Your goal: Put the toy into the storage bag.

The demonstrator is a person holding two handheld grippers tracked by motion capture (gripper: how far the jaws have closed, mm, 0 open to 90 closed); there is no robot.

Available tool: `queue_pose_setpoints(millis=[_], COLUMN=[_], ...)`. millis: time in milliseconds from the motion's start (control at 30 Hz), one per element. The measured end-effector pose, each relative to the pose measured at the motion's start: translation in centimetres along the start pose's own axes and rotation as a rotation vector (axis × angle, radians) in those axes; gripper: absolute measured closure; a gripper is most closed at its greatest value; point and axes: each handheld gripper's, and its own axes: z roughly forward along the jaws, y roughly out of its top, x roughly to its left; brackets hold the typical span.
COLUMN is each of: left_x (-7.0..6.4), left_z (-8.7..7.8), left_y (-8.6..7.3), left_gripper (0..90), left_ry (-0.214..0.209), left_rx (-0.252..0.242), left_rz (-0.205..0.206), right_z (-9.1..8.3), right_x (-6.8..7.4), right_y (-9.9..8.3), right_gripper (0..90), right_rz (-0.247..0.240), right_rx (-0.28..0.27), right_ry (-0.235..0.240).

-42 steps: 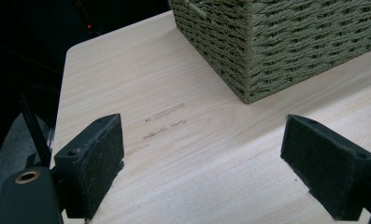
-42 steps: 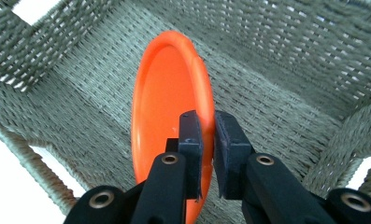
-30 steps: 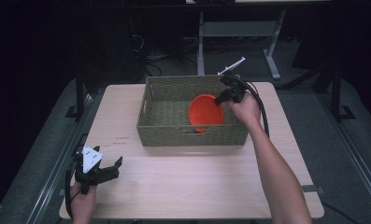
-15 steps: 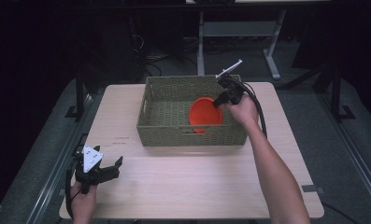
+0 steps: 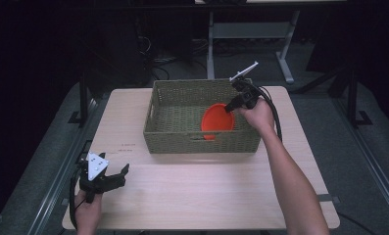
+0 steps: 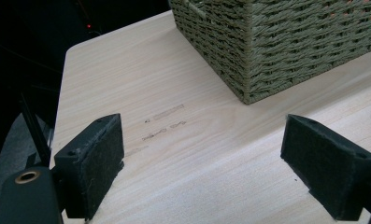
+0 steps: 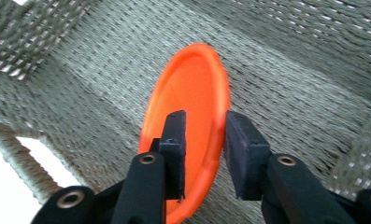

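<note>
Your left gripper [image 5: 117, 177] rests at the near left corner of the table [image 5: 192, 196], jaws spread wide apart with nothing between them; in the left gripper view bare wood lies ahead of it and the near left corner of the basket [image 6: 286, 42] stands farther off. Between that gripper and the basket's near wall [image 5: 202, 142] the tabletop is open, and there is more free surface on the near right. Farther away, your right gripper [image 5: 230, 106] reaches into the right side of the basket. Its jaws straddle the rim of the orange plate [image 7: 192, 107], which stands tilted on edge inside, close to the near wall; whether the pads press the rim or have a small gap, you cannot tell.
</note>
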Motion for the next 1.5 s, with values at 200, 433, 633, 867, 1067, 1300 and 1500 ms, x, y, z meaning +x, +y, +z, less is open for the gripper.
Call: queue_pose_setpoints(millis=[200,433,633,867,1067,1300,1500], left_x=[0.0,0.0,-0.1,-0.2,-0.1,-0.2,-0.2], left_z=[-0.1,-0.2,-0.2,-0.1,-0.1,-0.1,0.0], left_y=[-0.1,-0.1,-0.1,-0.1,-0.1,-0.1,-0.1], left_gripper=[12.8,12.8,12.9,12.8,12.9,12.8,12.9], left_ry=[-0.001,0.002,-0.002,-0.004,-0.002,-0.004,-0.003], left_rx=[-0.007,-0.005,-0.008,-0.007,-0.006,-0.006,-0.003], left_rz=[-0.002,0.001,-0.004,-0.001,-0.002,-0.001,-0.003], right_z=[0.3,0.5,0.5,-0.5,-1.8,-2.7,-3.2], right_x=[0.1,0.5,0.2,-0.2,-0.4,-0.6,-0.2], right_y=[0.0,-0.3,-1.0,-1.9,-2.4,-3.1,-3.6], right_gripper=[67.4,61.2,55.3,51.6,46.8,41.6,39.4], right_rz=[0.008,-0.003,-0.004,0.012,0.013,0.02,0.011], right_rx=[-0.006,-0.007,-0.01,-0.04,-0.077,-0.095,-0.104], right_ry=[0.033,0.048,0.075,0.095,0.11,0.135,0.148])
